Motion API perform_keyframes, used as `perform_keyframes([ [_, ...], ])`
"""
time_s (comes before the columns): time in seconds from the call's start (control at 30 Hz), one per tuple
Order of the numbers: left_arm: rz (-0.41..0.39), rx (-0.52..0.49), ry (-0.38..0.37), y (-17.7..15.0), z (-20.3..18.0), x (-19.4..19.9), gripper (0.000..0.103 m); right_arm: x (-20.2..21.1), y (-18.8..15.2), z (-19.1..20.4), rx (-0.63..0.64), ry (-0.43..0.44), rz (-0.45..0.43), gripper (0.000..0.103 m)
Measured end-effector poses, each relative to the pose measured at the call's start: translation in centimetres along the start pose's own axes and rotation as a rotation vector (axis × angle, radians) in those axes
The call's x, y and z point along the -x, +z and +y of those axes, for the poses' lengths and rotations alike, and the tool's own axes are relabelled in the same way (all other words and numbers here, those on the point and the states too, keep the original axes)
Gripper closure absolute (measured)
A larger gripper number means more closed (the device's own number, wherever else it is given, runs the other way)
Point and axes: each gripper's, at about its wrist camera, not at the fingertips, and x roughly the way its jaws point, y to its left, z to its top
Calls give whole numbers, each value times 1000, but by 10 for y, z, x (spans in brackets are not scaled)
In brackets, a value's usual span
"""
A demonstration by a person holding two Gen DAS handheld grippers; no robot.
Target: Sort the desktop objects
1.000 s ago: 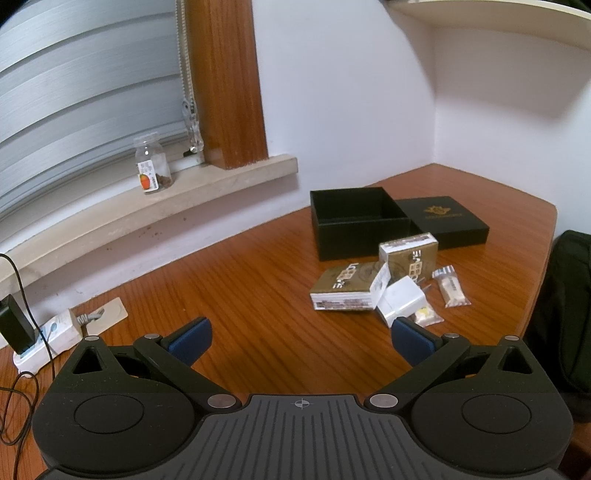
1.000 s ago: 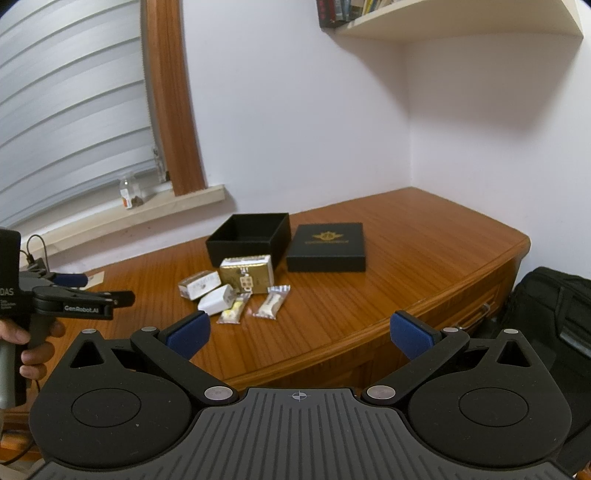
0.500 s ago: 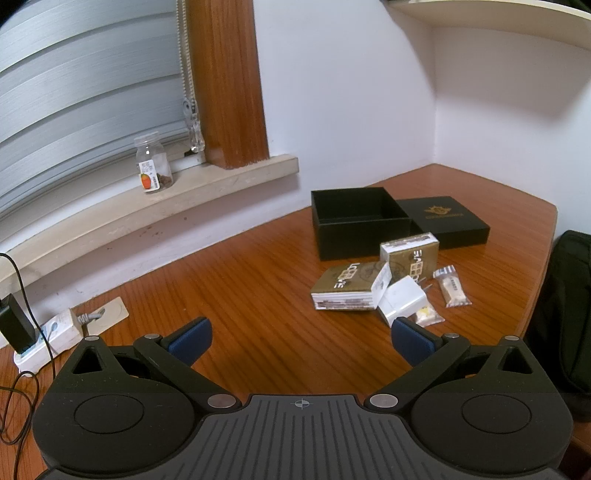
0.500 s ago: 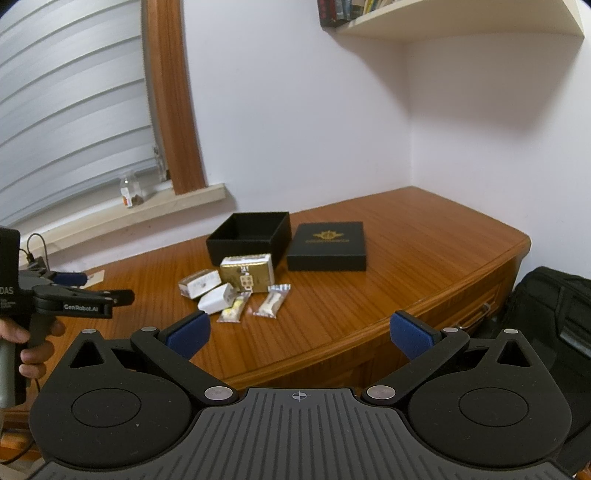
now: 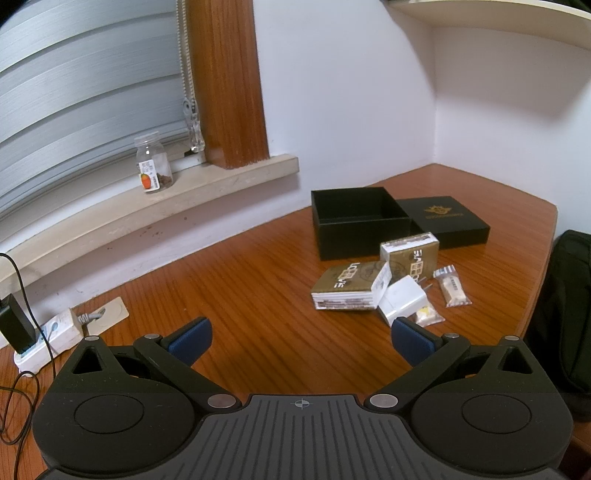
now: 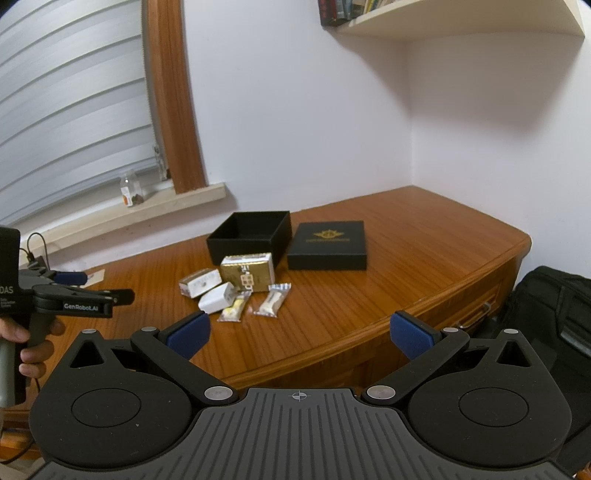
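An open black box sits on the wooden desk with its black lid lying beside it. In front of them lie two gold cartons, a white charger and two wrapped sweets. My left gripper hovers open over bare desk, short of the pile. My right gripper is open too, held off the desk's front edge. The left gripper also shows at the left of the right wrist view, held by a hand.
A power strip with a black adapter and cables lies at the desk's left end. A small glass jar stands on the windowsill. A black bag rests beyond the desk's right edge. A shelf hangs above.
Almost nothing differs; both views drift very slightly, and the objects on the desk stay where they were.
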Motion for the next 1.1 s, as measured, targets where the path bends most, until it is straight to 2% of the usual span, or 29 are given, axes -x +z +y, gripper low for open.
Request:
perform_keyframes([
  [1.1,17,12,-13,-3,5,-8,0,-6,-4,1,9,22,17,0],
])
